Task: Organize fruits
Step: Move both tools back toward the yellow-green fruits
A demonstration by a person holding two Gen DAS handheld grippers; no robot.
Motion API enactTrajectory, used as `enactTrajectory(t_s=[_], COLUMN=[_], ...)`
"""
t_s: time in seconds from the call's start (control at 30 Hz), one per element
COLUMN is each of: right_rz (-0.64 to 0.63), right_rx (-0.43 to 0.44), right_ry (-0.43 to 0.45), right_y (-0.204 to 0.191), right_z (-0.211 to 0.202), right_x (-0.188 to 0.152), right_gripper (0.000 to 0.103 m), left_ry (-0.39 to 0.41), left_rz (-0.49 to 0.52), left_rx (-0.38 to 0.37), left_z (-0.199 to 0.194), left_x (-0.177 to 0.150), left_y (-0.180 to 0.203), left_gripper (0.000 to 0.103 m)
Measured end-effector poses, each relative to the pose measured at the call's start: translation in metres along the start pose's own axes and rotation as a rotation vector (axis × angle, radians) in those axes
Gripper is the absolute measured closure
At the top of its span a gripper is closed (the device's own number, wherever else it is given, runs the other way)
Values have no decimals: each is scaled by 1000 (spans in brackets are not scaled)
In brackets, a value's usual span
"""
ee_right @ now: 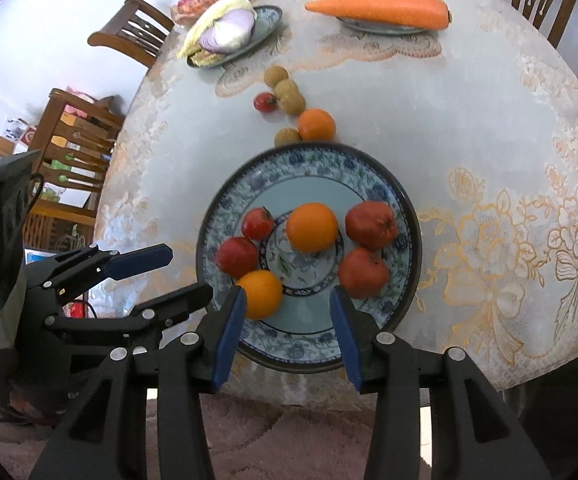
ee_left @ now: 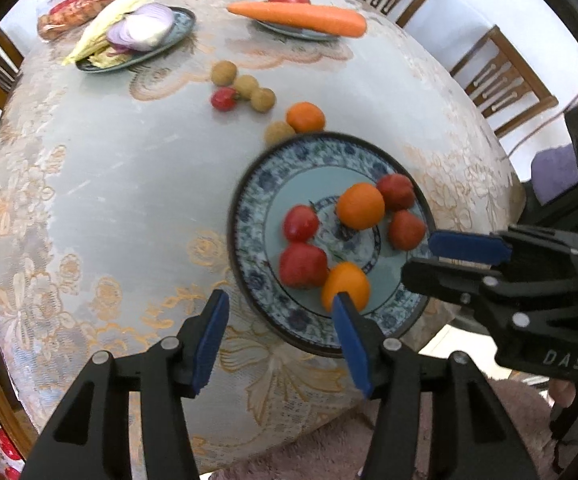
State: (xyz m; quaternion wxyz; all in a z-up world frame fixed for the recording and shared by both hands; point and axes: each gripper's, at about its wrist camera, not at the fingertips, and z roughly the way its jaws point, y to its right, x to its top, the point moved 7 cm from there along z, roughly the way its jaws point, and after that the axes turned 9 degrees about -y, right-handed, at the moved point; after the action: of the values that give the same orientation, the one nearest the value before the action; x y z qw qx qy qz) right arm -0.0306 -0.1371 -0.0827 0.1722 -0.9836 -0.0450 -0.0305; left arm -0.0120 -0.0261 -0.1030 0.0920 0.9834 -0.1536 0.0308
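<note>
with both tools hanging over the near rim of the plate [ee_right: 403, 200], neither has hold of anything. left gripper [ee_left: 281, 340]: jaws partly apart, nothing between the pads, an orange [ee_left: 345, 286] just ahead of its right finger. right gripper [ee_right: 289, 330]: jaws partly apart, only bare plate between them, that orange [ee_right: 259, 294] beside its left finger. loose fruit on the table [ee_right: 489, 128] beyond the plate: another orange [ee_right: 316, 125], small brown fruits, one red.
</note>
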Motion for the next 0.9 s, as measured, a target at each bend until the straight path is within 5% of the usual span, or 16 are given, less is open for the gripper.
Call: enactTrajectory(t_s=[0.2,0.9], right_rz=[-32,-21], right_rx=[-12,-25], right_ry=[86,63], right_y=[-7,13], right_z=[-18,9], right_x=[15,99], right_gripper=[58,59], left_ry=[36,148], left_rz=[-63,-212], left_rx=[2,62], left_z=[-11,-17], left_x=[10,98], left_y=[-16,-53], left_gripper=[47,46])
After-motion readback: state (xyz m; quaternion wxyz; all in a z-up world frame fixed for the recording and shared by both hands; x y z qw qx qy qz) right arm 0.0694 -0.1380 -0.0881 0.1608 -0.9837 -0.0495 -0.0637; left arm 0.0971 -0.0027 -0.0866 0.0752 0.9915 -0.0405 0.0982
